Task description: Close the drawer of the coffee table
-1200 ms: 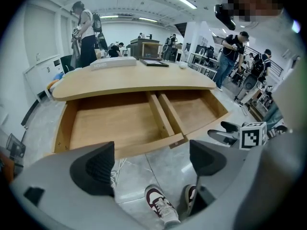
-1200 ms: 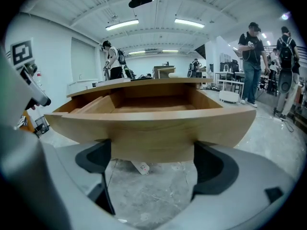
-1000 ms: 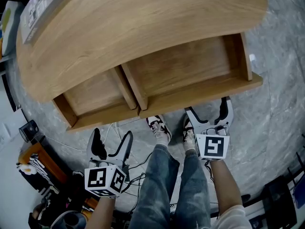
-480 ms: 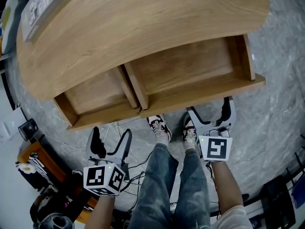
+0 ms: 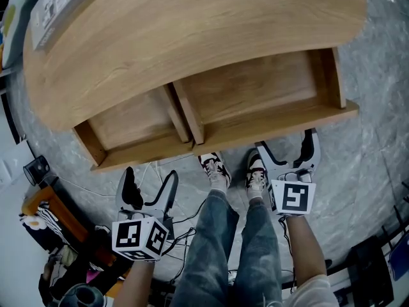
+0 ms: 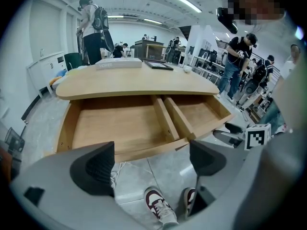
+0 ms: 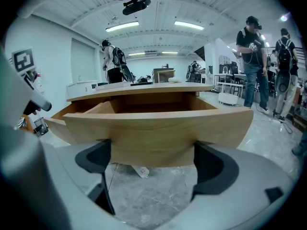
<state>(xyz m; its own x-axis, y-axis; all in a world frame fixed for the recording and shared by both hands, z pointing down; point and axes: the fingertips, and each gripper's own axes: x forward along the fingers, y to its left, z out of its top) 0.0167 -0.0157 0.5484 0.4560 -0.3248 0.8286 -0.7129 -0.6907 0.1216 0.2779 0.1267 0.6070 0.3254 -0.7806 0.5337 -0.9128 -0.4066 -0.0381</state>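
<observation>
Drawer [image 5: 255, 101] of pale wood, pulled out, two bare compartments.

We wear blue jeans [image 5: 223, 251]. Shoes [image 5: 214, 170] white and dark red, white laces. Pale sleeve [image 5: 314, 291] on our right arm.

Our left gripper [image 5: 150, 179]: smooth grey body, two curved fingers [image 5: 130, 190], black on inner side. Pads [image 6: 96, 169] black and bumpy, rounded like little hills.

Our right gripper [image 5: 285, 144]: same grey body, same black pads.

On each gripper we carry white cube [image 5: 140, 237]. Cube has black square markers on its sides, like little mazes.
</observation>
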